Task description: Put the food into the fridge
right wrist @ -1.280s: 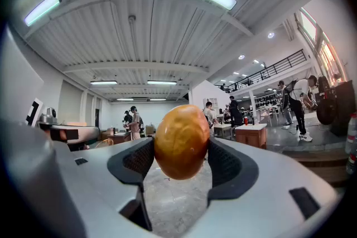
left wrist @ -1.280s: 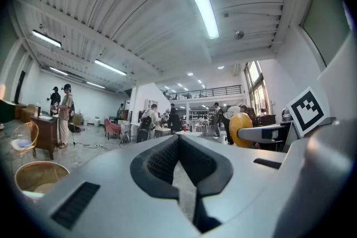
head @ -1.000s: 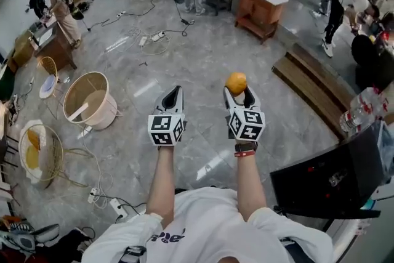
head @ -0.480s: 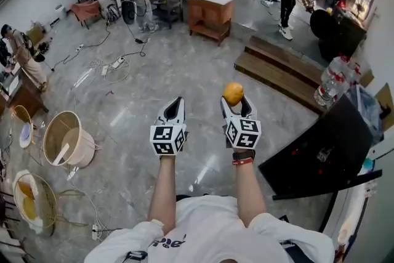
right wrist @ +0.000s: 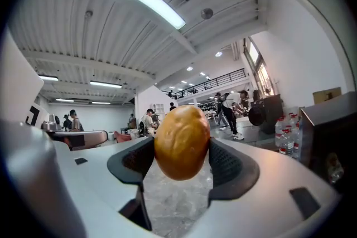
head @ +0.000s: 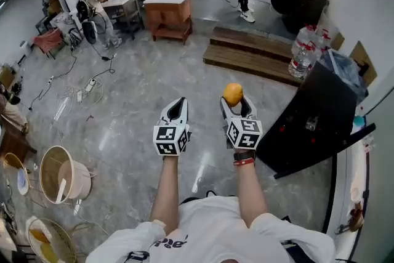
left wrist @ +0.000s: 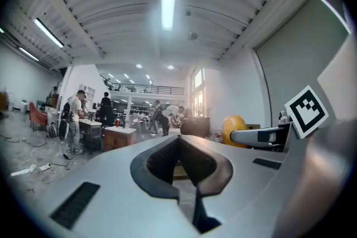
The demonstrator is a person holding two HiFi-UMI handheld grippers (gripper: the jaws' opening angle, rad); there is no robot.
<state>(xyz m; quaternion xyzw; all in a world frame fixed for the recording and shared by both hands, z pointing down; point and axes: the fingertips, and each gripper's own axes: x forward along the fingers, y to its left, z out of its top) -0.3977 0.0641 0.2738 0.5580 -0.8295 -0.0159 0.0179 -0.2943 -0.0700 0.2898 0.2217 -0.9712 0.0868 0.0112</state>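
An orange-yellow round fruit [head: 233,93] sits between the pads of my right gripper [head: 234,103], which is shut on it above the grey floor. In the right gripper view the fruit [right wrist: 182,142] fills the gap of the right gripper [right wrist: 179,160], both pads pressing its sides. My left gripper [head: 177,104] is held level beside it, shut and empty; its own view shows the left gripper [left wrist: 179,163] with jaws together. The fruit [left wrist: 236,130] shows there at the right. A black box-like fridge [head: 320,111] stands at the right, just beyond the right gripper.
Clear water bottles [head: 305,46] stand behind the black fridge. Low wooden platforms [head: 246,52] lie ahead, with a wooden table [head: 167,9] and several people further back. Cables [head: 77,92] trail over the floor at left. A round bucket [head: 61,175] stands at lower left.
The head view has swung to the right: the black fridge and wooden platforms have come closer into view, the bucket has slid to the lower left. Both grippers keep their pose, fruit still held.
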